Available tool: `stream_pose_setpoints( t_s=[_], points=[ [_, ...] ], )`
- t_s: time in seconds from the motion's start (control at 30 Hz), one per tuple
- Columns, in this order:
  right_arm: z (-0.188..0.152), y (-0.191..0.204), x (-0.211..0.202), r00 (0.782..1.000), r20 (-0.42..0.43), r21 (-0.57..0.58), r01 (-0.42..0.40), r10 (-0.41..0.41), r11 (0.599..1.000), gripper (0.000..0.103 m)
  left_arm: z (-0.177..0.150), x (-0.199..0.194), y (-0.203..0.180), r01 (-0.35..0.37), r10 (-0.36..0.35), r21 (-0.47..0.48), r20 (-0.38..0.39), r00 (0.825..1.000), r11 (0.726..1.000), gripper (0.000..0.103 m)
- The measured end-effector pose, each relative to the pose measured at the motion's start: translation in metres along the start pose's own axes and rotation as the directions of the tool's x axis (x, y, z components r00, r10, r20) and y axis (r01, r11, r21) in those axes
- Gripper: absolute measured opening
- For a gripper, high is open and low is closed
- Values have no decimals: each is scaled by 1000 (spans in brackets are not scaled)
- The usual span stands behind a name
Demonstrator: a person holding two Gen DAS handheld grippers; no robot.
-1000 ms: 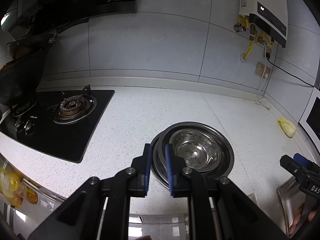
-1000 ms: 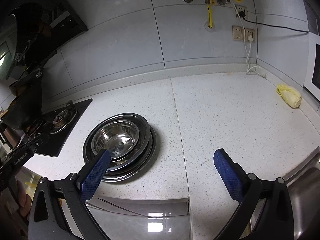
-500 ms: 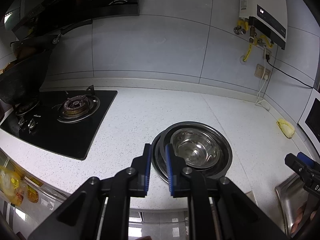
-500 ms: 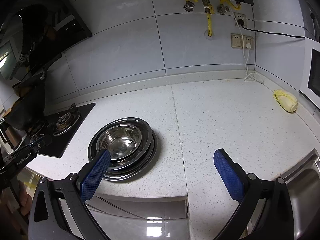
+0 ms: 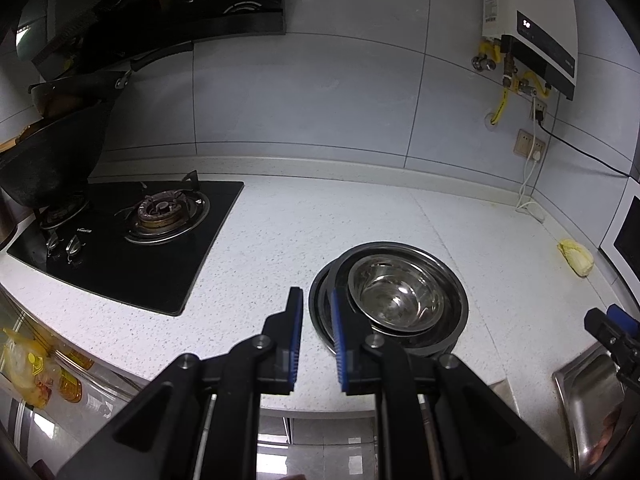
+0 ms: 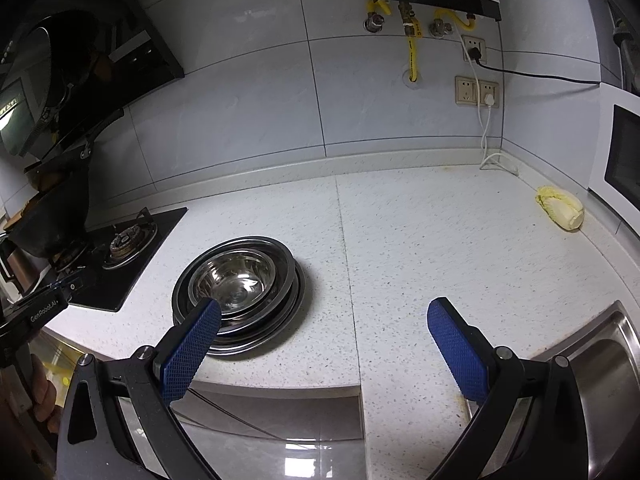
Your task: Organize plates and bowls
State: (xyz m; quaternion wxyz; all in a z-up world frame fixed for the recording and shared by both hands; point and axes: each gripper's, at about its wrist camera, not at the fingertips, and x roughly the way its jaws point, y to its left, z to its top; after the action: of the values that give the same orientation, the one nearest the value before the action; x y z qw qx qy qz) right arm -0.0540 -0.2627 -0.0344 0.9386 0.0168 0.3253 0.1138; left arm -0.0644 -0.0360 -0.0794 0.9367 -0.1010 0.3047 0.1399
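You have one stack of stainless steel dishes (image 5: pixel 388 300) sitting on the white speckled countertop (image 5: pixel 320 220), upright and nested. At the bottom lie wide, shallow plates (image 6: pixel 276 320), their rims slightly offset so you see several edges along the front. On top sits a deeper bowl (image 6: pixel 234 282), open side up, empty and shiny, with light reflecting off its inner wall. Your stack stands near the counter's front edge, to the right of the black gas hob (image 5: pixel 132 240) and apart from it.
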Motion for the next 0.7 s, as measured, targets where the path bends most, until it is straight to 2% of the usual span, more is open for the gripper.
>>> stream_pose_setpoints(
  t_s=[0.7],
  points=[
    [-9, 8, -14, 1000, 6, -14, 10, -10, 1000, 101, -7, -19, 9, -25, 25, 1, 3, 1000, 1000, 14]
  ],
)
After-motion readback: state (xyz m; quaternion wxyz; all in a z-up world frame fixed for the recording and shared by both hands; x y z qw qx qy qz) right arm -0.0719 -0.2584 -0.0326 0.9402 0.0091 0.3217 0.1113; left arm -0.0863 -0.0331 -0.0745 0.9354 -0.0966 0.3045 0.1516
